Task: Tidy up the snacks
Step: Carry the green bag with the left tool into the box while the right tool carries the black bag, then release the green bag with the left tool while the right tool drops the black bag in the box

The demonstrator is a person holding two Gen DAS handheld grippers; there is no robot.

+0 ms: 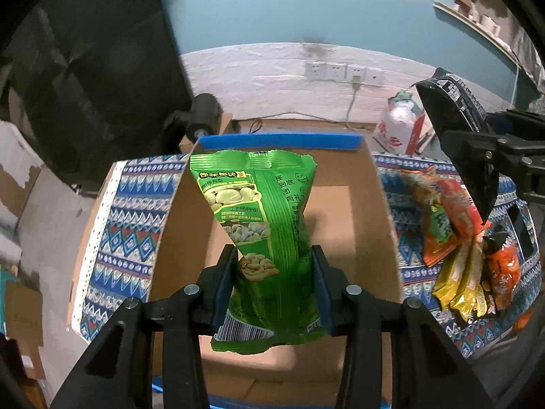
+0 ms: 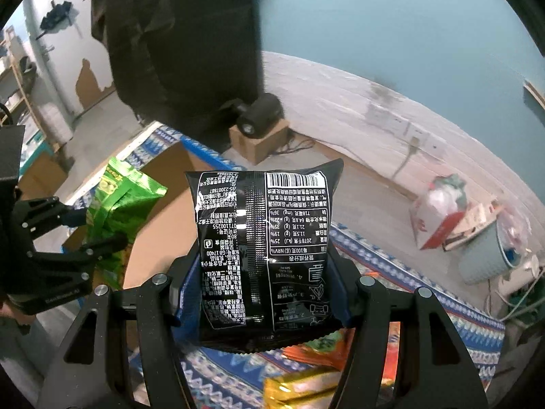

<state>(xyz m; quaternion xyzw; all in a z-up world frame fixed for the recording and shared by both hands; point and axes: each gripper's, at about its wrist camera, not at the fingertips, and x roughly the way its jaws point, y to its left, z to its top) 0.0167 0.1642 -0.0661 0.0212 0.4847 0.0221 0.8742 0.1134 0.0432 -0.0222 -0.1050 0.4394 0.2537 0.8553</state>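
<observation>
Now – green snack bag [image 1: 259, 238] clamped upright between left tongs [image 1: 272, 266].

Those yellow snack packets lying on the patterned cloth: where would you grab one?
Probably by the near short end of a yellow packet, coming from above: they lie flat and overlapped beside the orange packets, so only the edges offer the two fingers something thin to pinch.
</observation>
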